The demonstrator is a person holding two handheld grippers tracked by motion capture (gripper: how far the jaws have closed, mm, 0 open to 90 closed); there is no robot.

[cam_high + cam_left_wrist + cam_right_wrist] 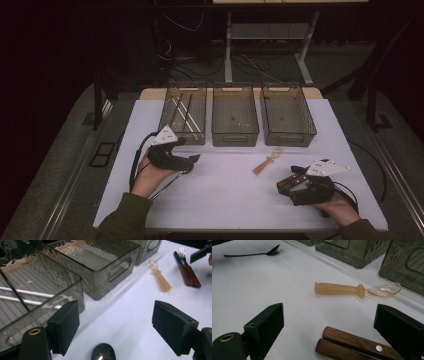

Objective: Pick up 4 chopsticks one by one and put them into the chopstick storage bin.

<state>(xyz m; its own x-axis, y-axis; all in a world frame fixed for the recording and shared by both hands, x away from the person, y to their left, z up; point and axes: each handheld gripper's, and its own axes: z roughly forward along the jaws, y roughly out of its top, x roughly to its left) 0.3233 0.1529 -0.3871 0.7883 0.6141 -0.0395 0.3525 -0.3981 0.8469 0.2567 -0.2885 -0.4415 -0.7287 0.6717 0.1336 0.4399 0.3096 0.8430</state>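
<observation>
One black spoon (103, 353) lies on the white table (225, 195) between my left gripper's (117, 325) spread jaws, unheld, beside the left bin (183, 114), while my right gripper (332, 330) stands released over two wooden handles (352, 345) near an orange spoon (354, 289).

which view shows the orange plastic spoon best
The right gripper view: the translucent orange plastic spoon lies close and sharp there, thick handle and clear bowl both plain. The left gripper view shows it smaller and farther off; in the high view it is tiny.
</observation>
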